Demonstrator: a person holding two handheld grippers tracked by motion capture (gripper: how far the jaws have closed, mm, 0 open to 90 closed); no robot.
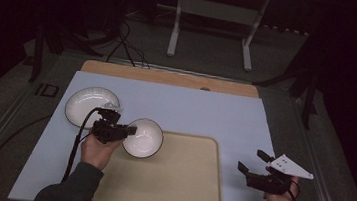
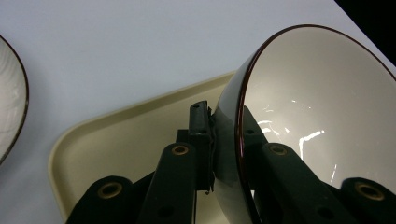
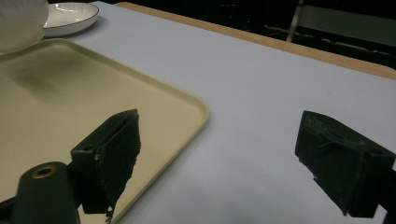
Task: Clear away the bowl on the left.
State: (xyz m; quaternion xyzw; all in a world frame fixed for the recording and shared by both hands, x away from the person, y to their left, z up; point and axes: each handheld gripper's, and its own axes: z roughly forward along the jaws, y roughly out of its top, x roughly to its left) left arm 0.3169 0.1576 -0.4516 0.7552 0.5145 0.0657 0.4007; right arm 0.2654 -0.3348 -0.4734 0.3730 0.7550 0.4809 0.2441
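Your left gripper (image 1: 130,131) sits left of centre in the high view, and its jaws are clamped on the rim of a white bowl (image 1: 143,137) with a dark edge line. In the left gripper view the left gripper (image 2: 227,140) has one jaw pressed against the outside wall and the other inside the bowl (image 2: 322,107), which fills the right half of that frame and is tipped up on its side, its glossy inside facing right. In the high view the bowl hangs over the upper left corner of the beige tray (image 1: 178,181), which lies in the lower middle of the frame on a pale blue mat (image 1: 206,108). A second dish, a white plate (image 1: 88,105) with a dark rim, rests on the mat at the upper left, just beyond your left hand (image 1: 96,149); its edge shows at the far left of the left gripper view (image 2: 11,98). Your right gripper (image 1: 254,161) is at the lower right of the high view, well apart from the bowl, off the tray's right edge. In the right gripper view your right gripper (image 3: 219,154) has its jaws spread wide with nothing between them, one over the tray's (image 3: 70,84) corner and the other over the mat (image 3: 261,93), with the plate (image 3: 70,16) at the upper left.
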